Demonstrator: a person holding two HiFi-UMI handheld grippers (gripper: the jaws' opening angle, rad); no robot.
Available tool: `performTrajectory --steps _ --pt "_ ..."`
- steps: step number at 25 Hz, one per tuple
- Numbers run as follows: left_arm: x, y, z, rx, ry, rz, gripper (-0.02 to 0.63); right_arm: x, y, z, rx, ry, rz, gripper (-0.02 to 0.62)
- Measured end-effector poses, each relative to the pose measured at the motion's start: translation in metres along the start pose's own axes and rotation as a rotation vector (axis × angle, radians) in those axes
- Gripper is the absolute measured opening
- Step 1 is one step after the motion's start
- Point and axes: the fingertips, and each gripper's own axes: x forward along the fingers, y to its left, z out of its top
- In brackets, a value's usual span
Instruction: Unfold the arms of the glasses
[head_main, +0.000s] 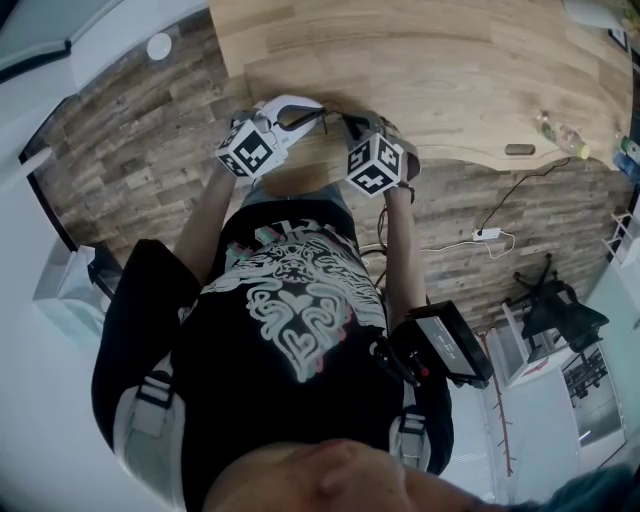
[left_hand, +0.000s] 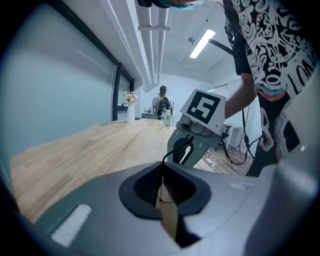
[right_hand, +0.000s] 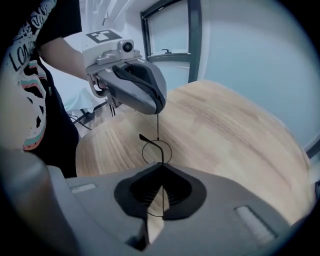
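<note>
- Holding the glasses (right_hand: 156, 151) in the air just over the near edge of the wooden table (right_hand: 225, 130), between the two grippers.
- Pinching one hair-thin black wire of the frame with the left gripper (left_hand: 162, 170), jaws pressed together on it, the wire curving up out of the pads toward the other gripper.
- Gripping the frame beside a round lens rim with the right gripper (right_hand: 161, 172), jaws likewise closed on the wire, a second ring glimpsed through the slit between the pads.
- Running straight from the round rim up into the tip of the left gripper, one fine straight wire; sticking out beside the rim, a short dark curved end.
- Standing far down the table, a white vase (left_hand: 130, 114) with pale flowers (left_hand: 130, 96) in it, and a clear bottle (left_hand: 165, 119) near it, contents not discernible.
- Showing pale, plank-grained wood on the tabletop with a rounded edge, darker wood-look planks on the floor (head_main: 120, 130), smooth grey plastic on the gripper shells and ribbed dark pads inside them.
</note>
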Motion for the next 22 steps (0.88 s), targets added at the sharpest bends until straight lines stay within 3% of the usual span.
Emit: performTrajectory --steps 5,10,16,22 --pt "-0.017 -0.006 0.010 -0.020 -0.040 -0.009 -0.008 -0.019 0.015 0.013 0.015 -0.101 -0.093 0.000" --pt "-0.026 -0.001 0.003 -0.142 -0.079 0.002 -0.008 -0.036 0.016 0.022 0.036 -0.190 -0.158 0.000" --pt "-0.040 -0.003 0.006 -0.198 -0.106 0.002 -0.008 -0.067 0.021 0.034 0.079 -0.318 -0.235 0.000" --pt "-0.055 0.006 0.011 -0.272 -0.164 0.028 -0.008 -0.099 0.027 0.048 0.222 -0.604 -0.206 0.000"
